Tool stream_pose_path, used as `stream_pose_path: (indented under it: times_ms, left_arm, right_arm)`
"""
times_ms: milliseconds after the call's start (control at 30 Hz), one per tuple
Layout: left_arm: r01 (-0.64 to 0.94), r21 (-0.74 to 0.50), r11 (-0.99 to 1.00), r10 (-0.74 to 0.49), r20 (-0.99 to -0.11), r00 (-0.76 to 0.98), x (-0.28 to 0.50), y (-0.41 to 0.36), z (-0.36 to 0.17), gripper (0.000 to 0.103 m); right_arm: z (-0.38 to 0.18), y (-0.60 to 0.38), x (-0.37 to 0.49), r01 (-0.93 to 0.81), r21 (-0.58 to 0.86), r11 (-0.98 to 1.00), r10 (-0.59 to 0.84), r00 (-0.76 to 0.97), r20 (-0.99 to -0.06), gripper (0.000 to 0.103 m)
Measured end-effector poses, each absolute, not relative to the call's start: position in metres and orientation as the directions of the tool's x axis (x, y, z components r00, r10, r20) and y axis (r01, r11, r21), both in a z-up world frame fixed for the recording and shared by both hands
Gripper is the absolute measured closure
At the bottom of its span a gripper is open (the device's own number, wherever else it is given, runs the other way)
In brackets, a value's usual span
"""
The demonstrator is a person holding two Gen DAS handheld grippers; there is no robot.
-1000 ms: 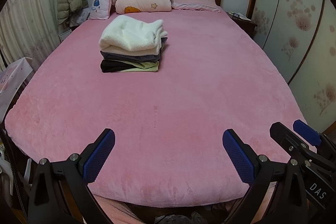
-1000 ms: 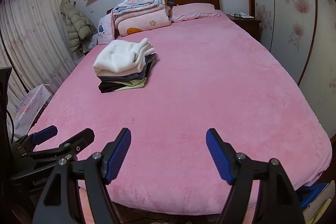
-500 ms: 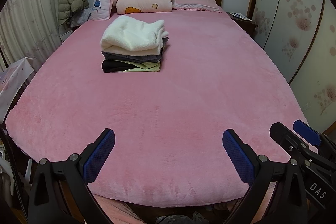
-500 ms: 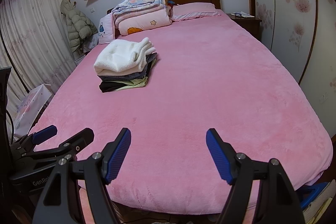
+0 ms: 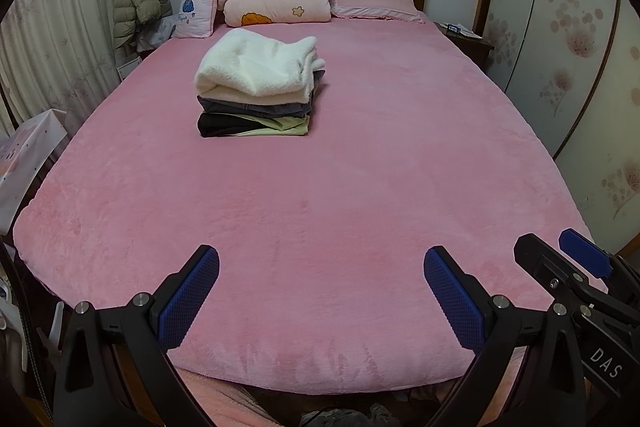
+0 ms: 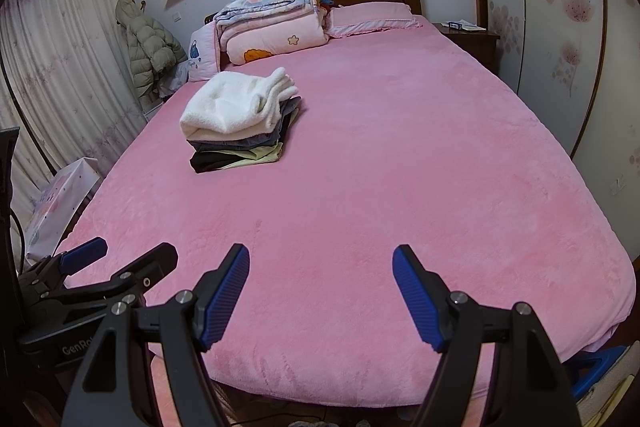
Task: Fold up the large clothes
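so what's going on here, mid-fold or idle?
Idle, by the look of it. Both handheld tools hover open over the near edge of the pink bed: left tool and right tool, neither holding anything. A stack of folded clothes sits toward the far left of the bed, white fleece on top, out of reach of either tool. No unfolded garment is in view, so this reads as between items or finished.
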State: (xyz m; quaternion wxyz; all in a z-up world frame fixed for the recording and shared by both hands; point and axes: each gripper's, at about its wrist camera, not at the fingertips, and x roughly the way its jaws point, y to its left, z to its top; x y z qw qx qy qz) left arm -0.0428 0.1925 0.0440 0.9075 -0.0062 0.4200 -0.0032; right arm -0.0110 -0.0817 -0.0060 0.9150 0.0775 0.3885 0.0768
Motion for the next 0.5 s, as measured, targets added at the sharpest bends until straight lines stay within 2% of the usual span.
stream_pose_path:
  times_ms: [500]
  left_arm:
    - [-0.008,-0.015,1.0,-0.007,-0.768,0.641,-0.0465,0.1951,0.0409,0.001]
  right_arm:
    - [-0.0068,-0.0808,-0.011,-0.081,0.199,0.977,0.199,0.686,-0.7,0.028]
